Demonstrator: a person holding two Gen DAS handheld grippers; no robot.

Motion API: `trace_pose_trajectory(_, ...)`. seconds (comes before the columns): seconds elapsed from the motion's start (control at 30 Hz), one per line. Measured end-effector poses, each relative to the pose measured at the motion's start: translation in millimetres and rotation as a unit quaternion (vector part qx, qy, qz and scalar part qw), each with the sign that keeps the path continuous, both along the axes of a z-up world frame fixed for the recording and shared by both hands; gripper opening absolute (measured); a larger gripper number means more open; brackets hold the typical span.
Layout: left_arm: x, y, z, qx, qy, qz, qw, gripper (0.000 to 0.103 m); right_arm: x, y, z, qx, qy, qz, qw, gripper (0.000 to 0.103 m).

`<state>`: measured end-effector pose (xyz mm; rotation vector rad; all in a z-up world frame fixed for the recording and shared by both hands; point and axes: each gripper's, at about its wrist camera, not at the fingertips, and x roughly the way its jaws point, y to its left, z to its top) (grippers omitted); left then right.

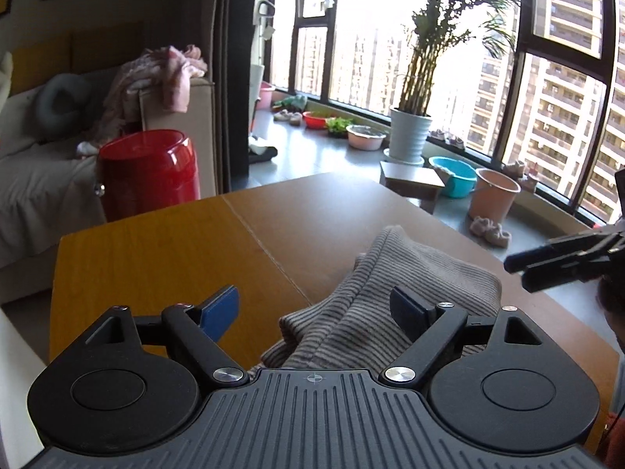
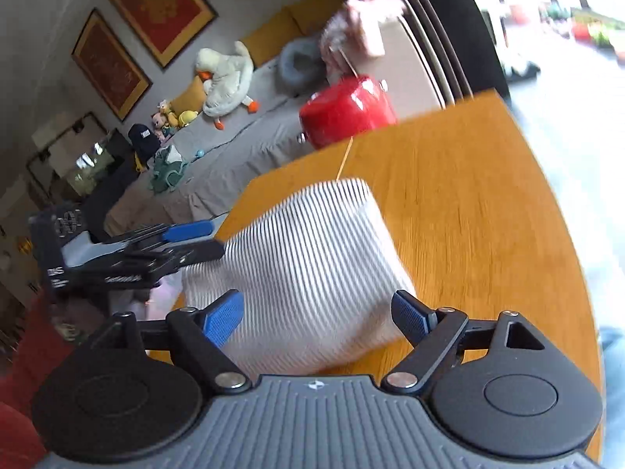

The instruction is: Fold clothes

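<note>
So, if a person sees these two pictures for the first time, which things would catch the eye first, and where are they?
Probably the crumpled grey-and-white striped knit garment lying on the orange-brown wooden table, just ahead of both open tools. Next, the shiny red round bin standing beyond the table's far edge, beside the grey sofa. In the left wrist view, the tall green potted palm by the bright curved window also stands out.

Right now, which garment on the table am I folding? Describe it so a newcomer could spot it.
Start at the wooden table in front of the big window. The striped garment lies bunched near its edge, between the open left gripper and right gripper. It is the only cloth on the table: ribbed grey-beige with thin dark stripes.
</note>
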<state>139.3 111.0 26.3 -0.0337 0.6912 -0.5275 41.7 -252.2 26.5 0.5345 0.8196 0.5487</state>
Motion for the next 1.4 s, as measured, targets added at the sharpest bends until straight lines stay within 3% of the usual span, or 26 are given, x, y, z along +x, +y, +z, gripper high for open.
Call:
trace_pose_trajectory(0.1, 16, 2, -11, -0.023, 0.033, -0.008, 0.9991, 0.089, 2, 1, -31, 0.077, 0.075, -0.008, 0.994, 0.084)
trace_pose_trajectory(0.17, 26, 3, -18, -0.039, 0.055, -0.014, 0.9976, 0.089, 13, 7, -45, 0.105, 0.1, -0.015, 0.989, 0.083)
trace_pose_trajectory(0.23, 36, 5, -25, -0.054, 0.077, -0.019, 0.9953, 0.089, 29, 17, -52, 0.11, 0.109, -0.012, 0.988, 0.075)
trace_pose_trajectory(0.5, 14, 28, -46, -0.137, 0.114, 0.003, 0.9839, 0.09, 134, 64, -38, 0.015, 0.051, 0.035, 0.998, 0.071)
trace_pose_trajectory(0.63, 0, 17, -49, -0.153, 0.097, 0.022, 0.9832, 0.093, 174, 100, -25, -0.079, -0.034, 0.078, 0.993, 0.073)
trace_pose_trajectory(0.7, -1, 7, -51, -0.154, 0.088, 0.031, 0.9837, 0.094, 182, 116, -15, -0.135, -0.086, 0.093, 0.983, 0.077)
trace_pose_trajectory(0.8, -1, -6, -51, -0.132, 0.073, 0.034, 0.988, 0.095, 171, 120, 6, -0.183, -0.129, 0.094, 0.97, 0.077)
trace_pose_trajectory(0.87, -7, -6, -46, -0.122, 0.068, 0.024, 0.9899, 0.095, 150, 116, 21, -0.202, -0.165, 0.09, 0.961, 0.077)
trace_pose_trajectory(0.93, -13, 7, -40, -0.135, 0.066, 0.024, 0.9883, 0.095, 124, 112, 35, -0.207, -0.201, 0.094, 0.953, 0.077)
trace_pose_trajectory(1.0, -18, 24, -35, -0.146, 0.056, 0.049, 0.9865, 0.093, 97, 113, 46, -0.216, -0.237, 0.104, 0.942, 0.077)
trace_pose_trajectory(1.03, -20, 32, -33, -0.15, 0.05, 0.064, 0.9853, 0.09, 83, 118, 49, -0.22, -0.254, 0.113, 0.935, 0.077)
trace_pose_trajectory(1.1, -22, 49, -29, -0.158, 0.04, 0.097, 0.9817, 0.07, 58, 131, 50, -0.226, -0.282, 0.137, 0.922, 0.077)
trace_pose_trajectory(1.17, -20, 63, -29, -0.172, 0.043, 0.128, 0.9758, 0.061, 38, 148, 44, -0.232, -0.295, 0.167, 0.912, 0.077)
trace_pose_trajectory(1.23, -19, 74, -30, -0.188, 0.05, 0.147, 0.9698, 0.058, 23, 169, 31, -0.263, -0.31, 0.193, 0.893, 0.077)
trace_pose_trajectory(1.33, -16, 70, -33, -0.178, 0.058, 0.138, 0.9725, 0.056, 12, 188, 9, -0.32, -0.327, 0.205, 0.865, 0.078)
trace_pose_trajectory(1.37, -15, 67, -34, -0.173, 0.061, 0.132, 0.974, 0.054, 10, 188, 5, -0.334, -0.333, 0.202, 0.858, 0.059)
trace_pose_trajectory(1.4, -14, 63, -36, -0.168, 0.064, 0.127, 0.9755, 0.05, 10, 183, 7, -0.335, -0.331, 0.193, 0.861, 0.021)
